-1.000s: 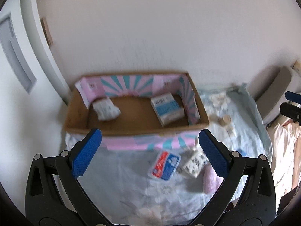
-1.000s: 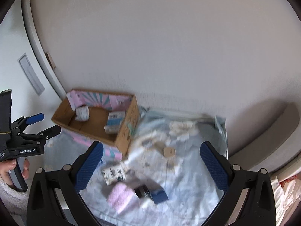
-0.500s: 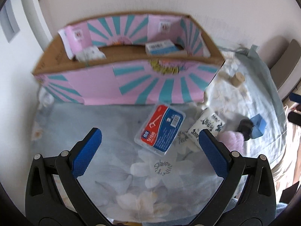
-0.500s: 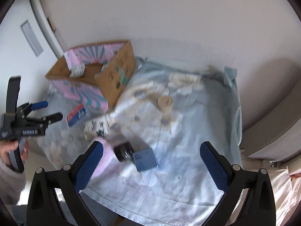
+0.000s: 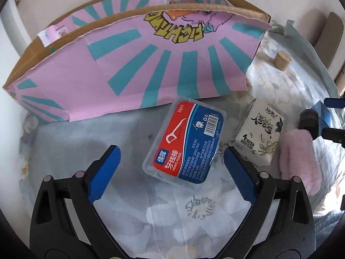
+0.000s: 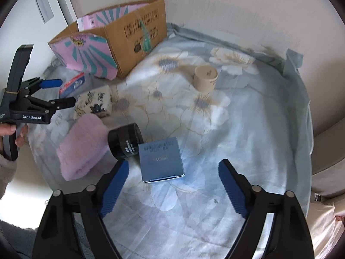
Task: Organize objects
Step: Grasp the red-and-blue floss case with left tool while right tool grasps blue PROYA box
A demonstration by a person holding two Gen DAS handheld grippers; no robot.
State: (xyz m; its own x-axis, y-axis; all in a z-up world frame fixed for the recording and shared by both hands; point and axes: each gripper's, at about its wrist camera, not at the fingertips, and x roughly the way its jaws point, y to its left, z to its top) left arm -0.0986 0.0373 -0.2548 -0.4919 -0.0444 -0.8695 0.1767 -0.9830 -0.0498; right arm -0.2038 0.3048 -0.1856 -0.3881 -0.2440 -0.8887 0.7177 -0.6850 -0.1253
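Observation:
My left gripper (image 5: 171, 158) is open, its fingers on either side of the near end of a red and blue floss pick box (image 5: 186, 141) lying on the flowered sheet. A tissue pack (image 5: 258, 135) and a pink fluffy roll (image 5: 298, 160) lie to its right. My right gripper (image 6: 172, 176) is open just short of a blue carton (image 6: 160, 159), with a black jar (image 6: 125, 141) on its side at the carton's left. The pink and teal cardboard box (image 5: 133, 64) stands behind the floss box. The left gripper (image 6: 57, 92) also shows in the right wrist view.
A beige cup (image 6: 206, 79) stands on the flowered sheet (image 6: 237, 129) further back, near the wall. A white wall runs behind the cardboard box (image 6: 138, 34). A grey cushion (image 6: 327, 151) lies off the sheet's right edge.
Both grippers have dropped lower and closer to the sheet. The left one has closed in on the floss box, the right one on the blue carton. Both stay open.

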